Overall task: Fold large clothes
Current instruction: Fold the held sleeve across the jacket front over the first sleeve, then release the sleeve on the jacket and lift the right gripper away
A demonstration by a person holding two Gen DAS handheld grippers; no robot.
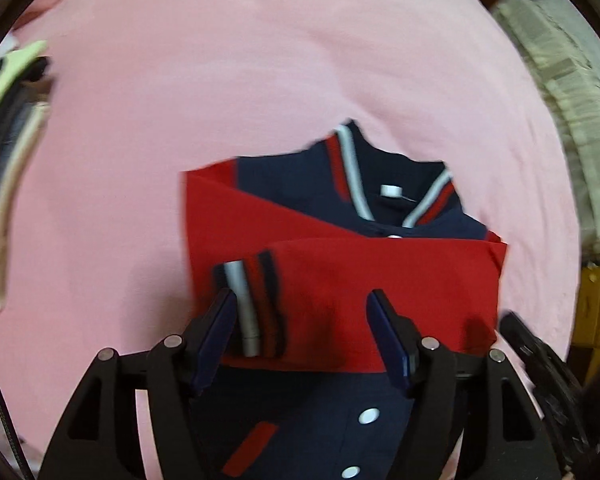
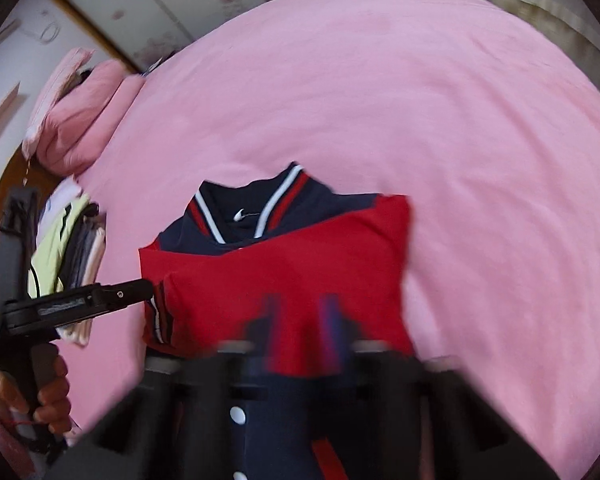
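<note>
A navy and red varsity jacket lies on the pink bed sheet, collar away from me and both red sleeves folded across its chest. My left gripper hangs open just above the sleeves, its blue pads either side of the striped cuff without touching it. In the right wrist view the jacket sits in the centre. My right gripper is badly blurred over the red sleeve; its fingers look close together, and I cannot make out whether cloth is caught between them. The left gripper, seen from the side, points at the cuff.
A stack of folded clothes with a pale green piece on top sits left of the jacket. Pink pillows lie at the far left of the bed. A person's hand holds the left gripper's handle. Pale quilted bedding borders the right.
</note>
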